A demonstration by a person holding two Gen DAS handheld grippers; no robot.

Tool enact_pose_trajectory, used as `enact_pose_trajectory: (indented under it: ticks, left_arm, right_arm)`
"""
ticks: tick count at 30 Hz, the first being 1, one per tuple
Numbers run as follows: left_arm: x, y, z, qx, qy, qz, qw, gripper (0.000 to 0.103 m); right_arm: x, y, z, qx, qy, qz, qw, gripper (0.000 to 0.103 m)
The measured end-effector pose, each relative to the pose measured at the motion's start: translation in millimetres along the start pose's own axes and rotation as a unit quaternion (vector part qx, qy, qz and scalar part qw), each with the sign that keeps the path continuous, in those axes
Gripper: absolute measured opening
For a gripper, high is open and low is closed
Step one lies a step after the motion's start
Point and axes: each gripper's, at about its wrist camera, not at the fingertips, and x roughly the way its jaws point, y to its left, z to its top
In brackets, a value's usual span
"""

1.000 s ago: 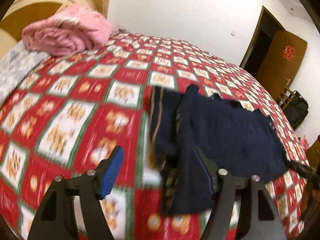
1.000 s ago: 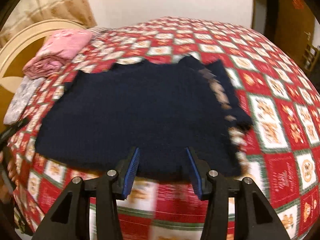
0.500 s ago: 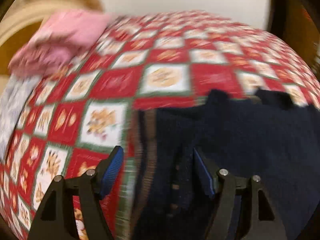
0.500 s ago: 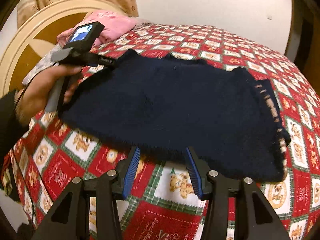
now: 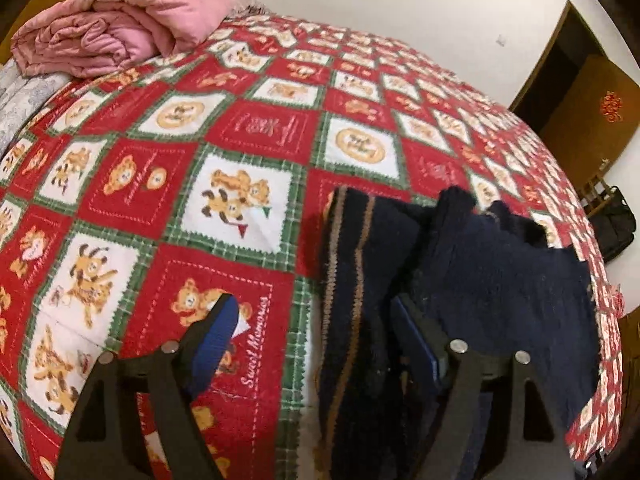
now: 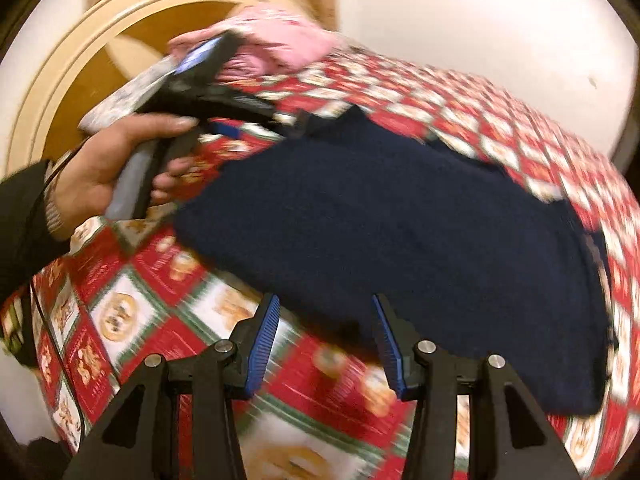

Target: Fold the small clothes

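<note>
1. A navy sweater point(image 6: 400, 216) lies spread flat on a bed, over a quilt point(image 5: 240, 132) of red and white squares printed with teddy bears and edged in green.
2. In the left wrist view the sweater's near side is folded over, and a band with tan stripes point(image 5: 344, 300) runs along that folded edge.
3. The left gripper point(image 5: 316, 312) hangs over this striped edge. Its jaws have just been opening and stand wide apart.
4. Its left pad point(image 5: 216, 340) is over bare quilt, beside the words "Sweet Memories". Its right pad point(image 5: 416, 344) is above the navy knit.
5. The striped band lies between the two pads, but neither presses on it: the left gripper is released and holds nothing.
6. The right gripper point(image 6: 324, 336) hovers at the sweater's near hem, with its blue pads point(image 6: 264, 340) parted at a middling width.
7. The hem shows in the gap between them, yet no cloth is pinched; the right gripper is released too. This view is blurred, so fine contact is hard to judge.
8. In the right wrist view a hand point(image 6: 100, 172) in a dark sleeve grips the handle of the left gripper at the sweater's far left side.
9. A pink blanket point(image 5: 116, 16) sits folded at the head of the bed, well apart from the sweater, in front of a curved headboard point(image 6: 80, 80).
10. A brown door point(image 5: 592, 120) stands open in the far wall, with a dark bag point(image 5: 616, 224) on the floor near it.
</note>
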Motion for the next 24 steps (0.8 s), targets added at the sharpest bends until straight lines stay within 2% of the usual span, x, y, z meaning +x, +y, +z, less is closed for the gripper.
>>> enact_pose_trajectory:
  ticks: [5, 10, 14, 16, 19, 24]
  left_arm:
    - [-11.0, 10.4, 3.4, 0.008, -0.005, -0.013, 0.9999, 0.081]
    - [-1.2, 15.5, 6.7, 0.018, 0.001, -0.020, 0.9996, 0.081]
    - [8.1, 20.4, 6.5, -0.006, 0.016, -0.062, 0.9979, 0.081]
    - [10.9, 15.7, 7.6, -0.007, 0.018, -0.086, 0.9961, 0.081]
    - [11.2, 0.2, 10.8, 0.013, 0.015, -0.100, 0.9948, 0.081]
    - [33.3, -26.8, 22.2, 0.048, 0.044, -0.094, 0.9934, 0.081]
  right_arm:
    - [26.6, 48.6, 19.9, -0.052, 0.003, 0.006, 0.999, 0.049]
    - [47.7, 85.9, 26.0, -0.099, 0.002, -0.007, 0.995, 0.049]
    - [59.9, 105.3, 25.1, -0.131, 0.002, -0.039, 0.991, 0.049]
    - [64.4, 112.3, 25.6, -0.142, 0.000, -0.049, 0.989, 0.049]
    - [68.7, 118.8, 26.9, -0.154, -0.005, -0.063, 0.986, 0.049]
    - [77.5, 121.2, 25.3, -0.156, 0.002, -0.078, 0.985, 0.049]
